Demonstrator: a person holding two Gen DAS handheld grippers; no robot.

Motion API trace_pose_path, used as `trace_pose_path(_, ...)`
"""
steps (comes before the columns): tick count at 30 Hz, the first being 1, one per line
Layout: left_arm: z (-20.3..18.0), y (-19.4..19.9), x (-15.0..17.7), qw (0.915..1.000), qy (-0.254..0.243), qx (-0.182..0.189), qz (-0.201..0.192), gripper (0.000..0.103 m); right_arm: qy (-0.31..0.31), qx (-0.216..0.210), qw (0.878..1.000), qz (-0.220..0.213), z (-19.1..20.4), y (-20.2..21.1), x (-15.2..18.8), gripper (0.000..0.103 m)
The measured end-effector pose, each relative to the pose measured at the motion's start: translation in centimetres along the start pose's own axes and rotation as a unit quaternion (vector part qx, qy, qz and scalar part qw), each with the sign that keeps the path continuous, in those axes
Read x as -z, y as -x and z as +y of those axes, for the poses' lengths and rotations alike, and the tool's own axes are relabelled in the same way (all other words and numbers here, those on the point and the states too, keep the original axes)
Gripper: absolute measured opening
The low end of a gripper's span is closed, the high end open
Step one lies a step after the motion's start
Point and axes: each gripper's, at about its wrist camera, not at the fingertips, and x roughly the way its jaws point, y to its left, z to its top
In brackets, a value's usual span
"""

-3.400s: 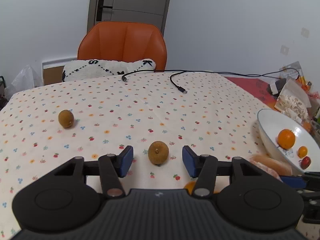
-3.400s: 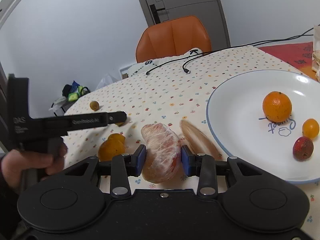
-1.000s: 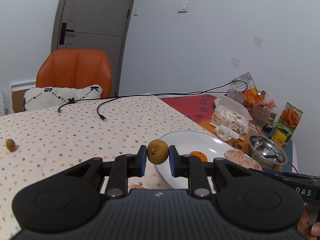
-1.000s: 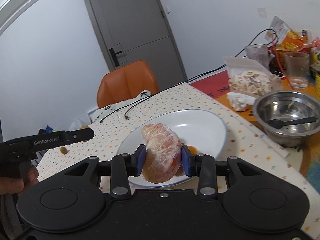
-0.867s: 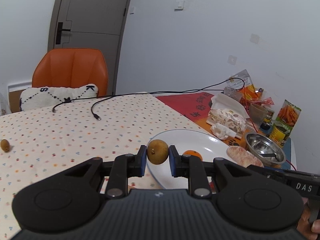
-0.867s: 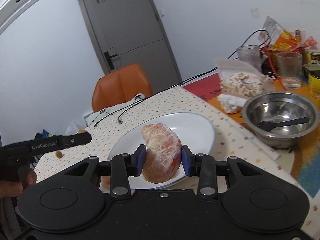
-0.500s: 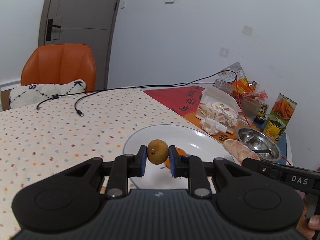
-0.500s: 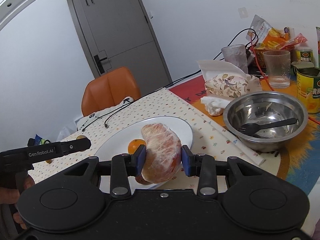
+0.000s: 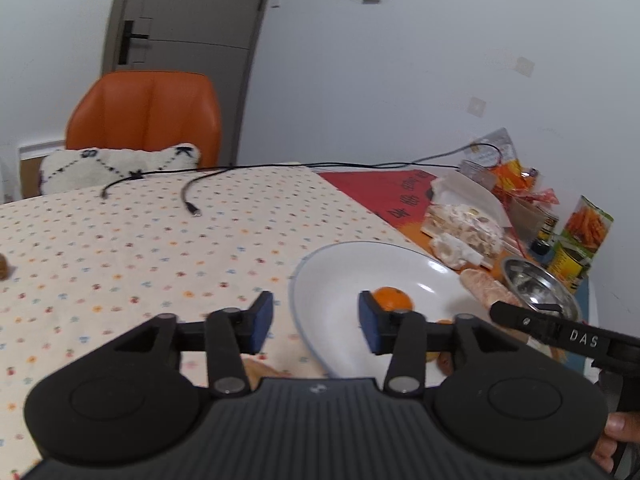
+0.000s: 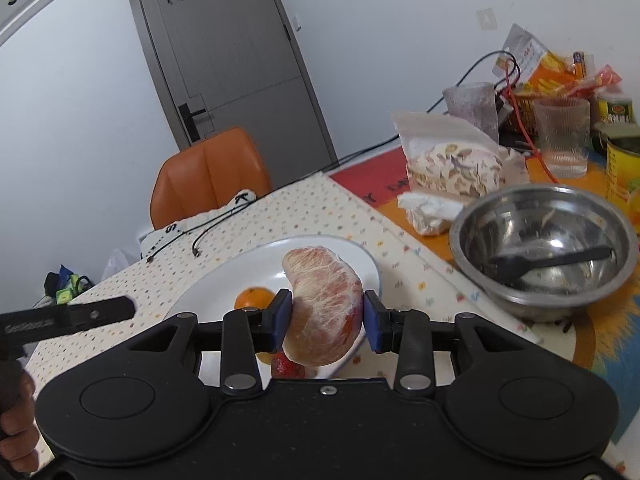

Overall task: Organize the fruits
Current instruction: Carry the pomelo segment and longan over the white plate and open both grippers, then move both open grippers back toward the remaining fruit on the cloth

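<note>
Over white plate [image 9: 320,280]: left gripper [image 9: 316,322] spread wide, empty; orange [image 9: 392,299] on plate. Right wrist view: right gripper [image 10: 325,320] clamped on peeled pomelo segment [image 10: 324,304], long axis upright, above plate rim; steel bowl [image 10: 548,248] holds black fork [image 10: 548,262].

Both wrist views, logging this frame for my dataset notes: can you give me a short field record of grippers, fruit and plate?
left gripper: open, empty, over the near rim of the white plate
right gripper: shut on the peeled pomelo segment, above the plate
on plate: an orange, plus a small red fruit partly hidden
off plate: a small brown fruit at the tablecloth's far left edge
beside plate: steel bowl with a black fork
</note>
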Motion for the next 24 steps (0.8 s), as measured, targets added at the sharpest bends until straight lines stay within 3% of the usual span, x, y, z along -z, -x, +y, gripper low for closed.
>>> trace_pose_path(2, 0.5, 0.4, 0.0, 1.0, 0.002, -0.008, -0.004, 0.057, 0.02, -0.001, 1.0, -0.023, 0.6, 0.4, -0.1, 0.045)
trace_pose_path(3, 0.7, 0.7, 0.1, 0.9999, 0.003, -0.012, -0.004, 0.059, 0.025, 0.001, 0.999, -0.032, 0.9, 0.6, -0.1, 0.055)
trace_pose_path(5, 1.3, 1.2, 0.4, 0.9997, 0.007, -0.021, -0.006, 0.065, 0.027, -0.005, 0.999, -0.041, 1.3, 1.0, -0.2, 0.061)
trace_pose_path(14, 3.9, 3.4, 2.2, 0.9974, 0.023, -0.068, -0.001, 0.08, 0.025, -0.036, 0.999, -0.015, 3.3, 1.2, 0.8, 0.061)
trace_pose_path(24, 6.9, 6.0, 3.5, 0.9944, 0.049, -0.093, -0.006, 0.081, 0.047, -0.065, 0.997, -0.001, 6.5, 1.5, 1.7, 0.061)
